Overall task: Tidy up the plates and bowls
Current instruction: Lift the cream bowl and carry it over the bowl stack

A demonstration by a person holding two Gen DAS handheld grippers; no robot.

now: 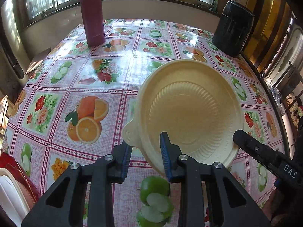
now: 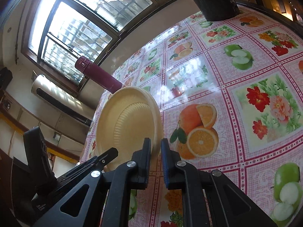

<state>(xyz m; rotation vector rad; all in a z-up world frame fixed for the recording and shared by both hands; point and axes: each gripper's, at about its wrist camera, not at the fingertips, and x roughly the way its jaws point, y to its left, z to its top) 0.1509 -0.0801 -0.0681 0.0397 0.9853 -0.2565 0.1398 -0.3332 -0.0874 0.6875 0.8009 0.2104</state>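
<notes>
Between the narrowed blue pads of the right gripper point(image 2: 156, 162), the cream bowl's point(image 2: 128, 124) rim is sitting pinched, tilted above the fruit-print tablecloth point(image 2: 236, 79). Just left, the left gripper point(image 1: 146, 160) is hanging half open, one finger inside the bowl point(image 1: 189, 113).

My left gripper point(image 1: 146, 160) has its jaws part-way apart, with one blue-padded finger point(image 1: 165, 158) inside the rim I'm gripping and the other outside it. My right gripper point(image 2: 155, 160) is nearly closed, its two fingers pinching a thin edge between them. From the left wrist view, my right gripper's black finger point(image 1: 251, 145) reaches in from the right side.
</notes>
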